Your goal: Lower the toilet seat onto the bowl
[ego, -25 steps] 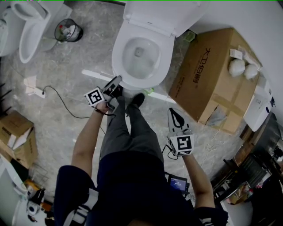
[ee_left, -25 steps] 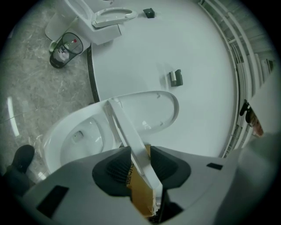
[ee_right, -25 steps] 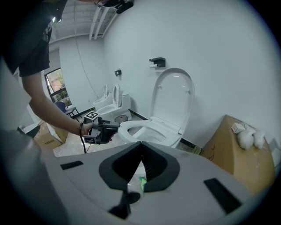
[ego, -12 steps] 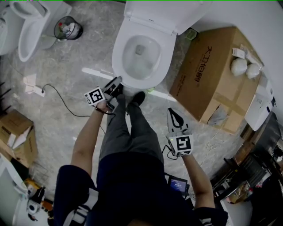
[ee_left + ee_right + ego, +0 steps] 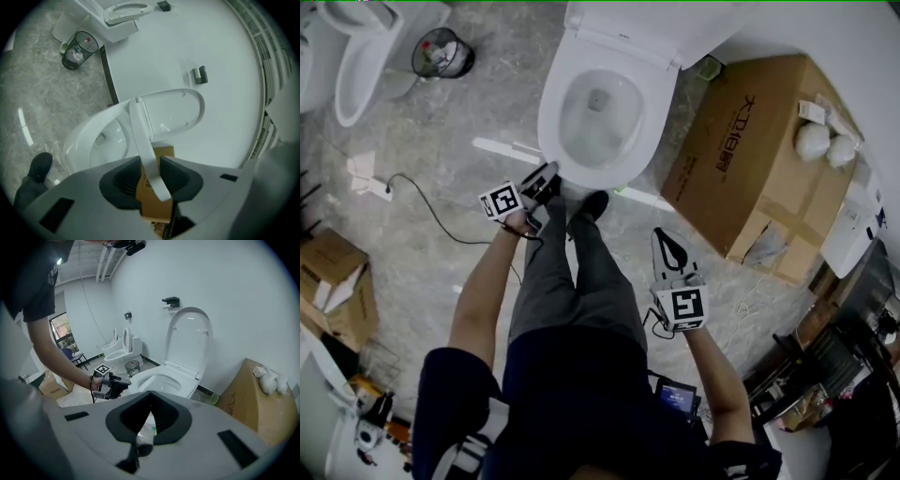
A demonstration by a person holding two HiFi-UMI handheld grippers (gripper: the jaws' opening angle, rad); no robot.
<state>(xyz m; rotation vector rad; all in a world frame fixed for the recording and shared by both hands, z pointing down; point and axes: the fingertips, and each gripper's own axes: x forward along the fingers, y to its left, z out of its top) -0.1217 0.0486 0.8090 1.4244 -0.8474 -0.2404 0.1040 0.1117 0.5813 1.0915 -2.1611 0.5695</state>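
head view: your left gripper (image 5: 546,176) is at the front edge of the toilet seat (image 5: 551,122); your right gripper (image 5: 664,239) is well apart from it. left gripper view: the jaws clamp the seat, tilted low over the bowl (image 5: 89,140). right gripper view: the jaws are pressed together, nothing between them.

The white toilet seat (image 5: 146,140) is hanging partly lowered, showing edge-on in the left gripper view as a thin glossy band. It is running from its hinge end at 12 o'clock to its front edge at 6 o'clock, where the left gripper (image 5: 151,174) is pinching it between dark pads. It is tilting above the bowl (image 5: 77,140), not yet lying flat on the rim. The bowl, an oval white basin, is standing open at the seat's 9 o'clock, its drain showing
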